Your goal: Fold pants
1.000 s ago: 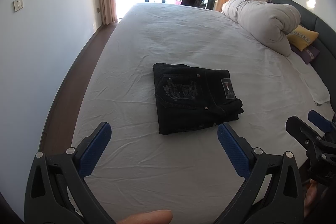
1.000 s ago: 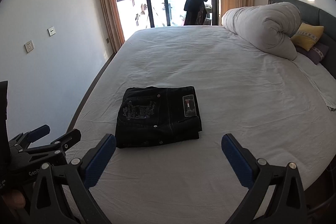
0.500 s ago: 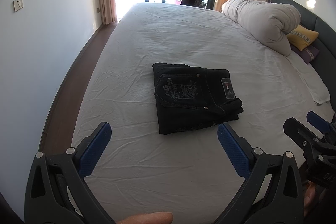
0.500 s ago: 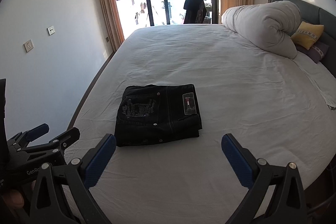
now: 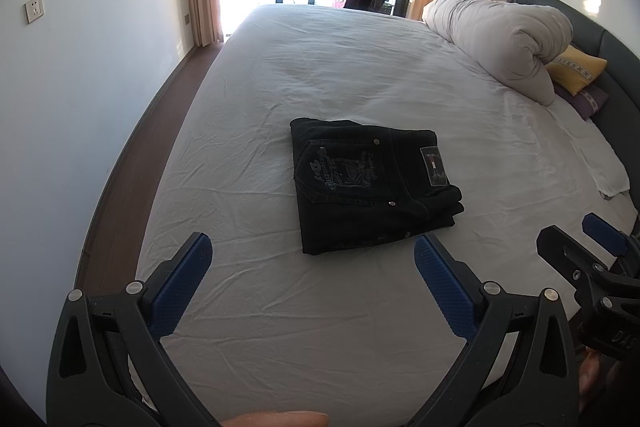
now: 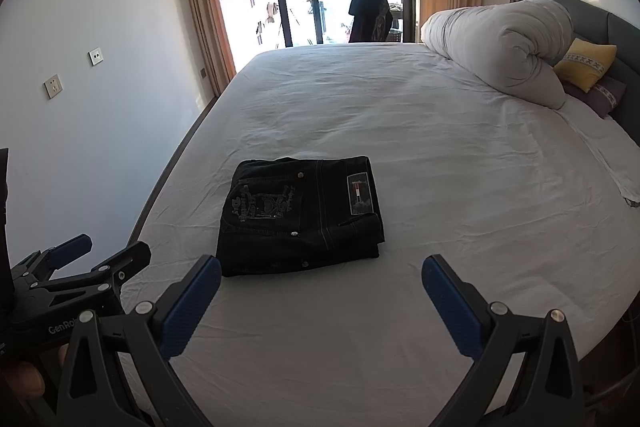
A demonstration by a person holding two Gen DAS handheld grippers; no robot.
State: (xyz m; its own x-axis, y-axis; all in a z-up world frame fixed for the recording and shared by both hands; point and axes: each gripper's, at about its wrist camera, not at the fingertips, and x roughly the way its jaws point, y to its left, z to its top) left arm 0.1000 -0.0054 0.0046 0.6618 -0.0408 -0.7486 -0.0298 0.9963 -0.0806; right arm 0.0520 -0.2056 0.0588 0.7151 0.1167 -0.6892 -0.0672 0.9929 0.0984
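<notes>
Left fingers: left gripper (image 5: 312,263) has its two blue-padded fingers (image 5: 180,287) spread wide, nothing between them; it hangs above the near edge of the bed sheet (image 5: 320,75), short of the jeans.
Right fingers: right gripper (image 6: 320,287) likewise gapes wide and grips nothing, its blue pads (image 6: 452,307) over bare sheet just short of the jeans.
Jeans: one pair of black jeans (image 5: 372,183), folded into a flat rectangular stack, lies on the sheet around the middle of the bed, apart from both grippers; a stitched back pocket and a small brand patch (image 5: 434,165) face up.
Hard to make out: the pocket lettering cannot be read; how many layers the fold has cannot be told, only staggered edges at the jeans' right corner.
Cut off: each gripper's base runs out of frame; a fingertip (image 5: 276,419) shows at the bottom edge of the left view; the other gripper appears only partly at each view's side.
Count: two grippers, one pair of jeans, one rolled duvet, two cushions, two wall plates.
Around the jeans: rolled white duvet (image 6: 504,47) far right of them by the headboard (image 6: 616,27); yellow cushion (image 6: 584,63) atop a purple cushion (image 6: 600,95) beyond it; wall plates (image 6: 52,85) on the left wall.
Beyond the bed: curtains (image 6: 204,7) frame a glass balcony door, with a dark garment (image 6: 370,7) hanging there.
In the way: nothing lies between either gripper and the jeans.
</notes>
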